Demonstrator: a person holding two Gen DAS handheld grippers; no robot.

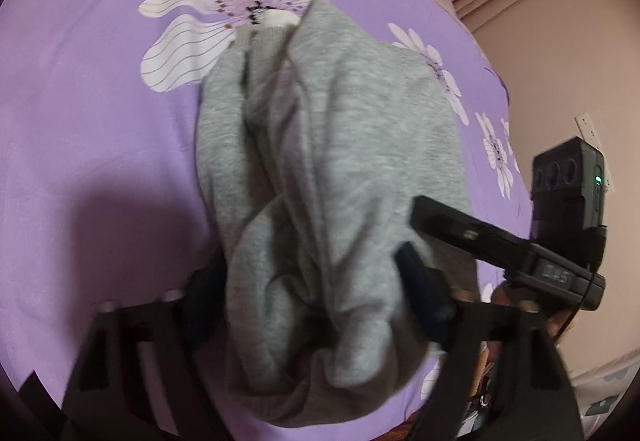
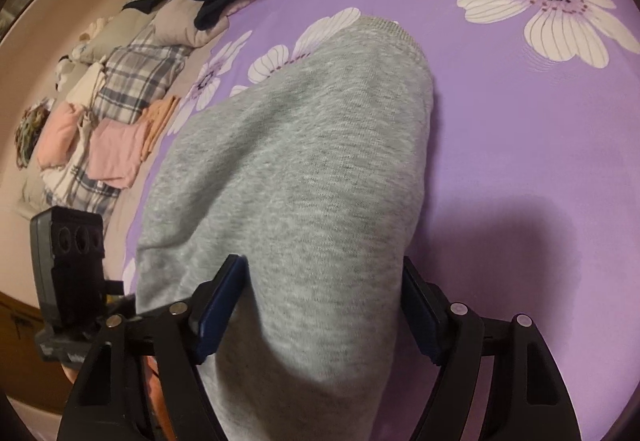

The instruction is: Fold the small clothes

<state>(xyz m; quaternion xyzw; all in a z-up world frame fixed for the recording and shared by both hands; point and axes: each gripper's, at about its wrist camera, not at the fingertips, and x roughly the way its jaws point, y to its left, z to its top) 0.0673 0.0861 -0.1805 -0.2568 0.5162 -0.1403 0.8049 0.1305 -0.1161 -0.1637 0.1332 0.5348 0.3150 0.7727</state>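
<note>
A: A bed [image 2: 520, 145] under a purple sheet with big white flowers, pinkish walls behind. On its far left in the right wrist view sits a row of folded clothes [image 2: 116, 137], pink, cream and plaid.

B: So part of the job looks done?

A: I'd judge so. That row is stacked flat, while the grey garment [image 2: 304, 169] lies mid-bed, thick and rumpled. In the left wrist view it is bunched in deep folds, so its fold looks unfinished and needs squaring up.

B: And the fingers?

A: The right gripper [image 2: 324, 313] has its fingers partly open with the near end of the grey cloth filling the gap. The blue pads sit against the fabric on both sides, but I cannot tell whether they press it or merely flank it.

B: The left?

A: The same with the left gripper [image 1: 312, 293]: half open, a lump of cloth bulging between and over the fingers, one pad mostly hidden. Clamped or loose, I cannot tell.
</note>
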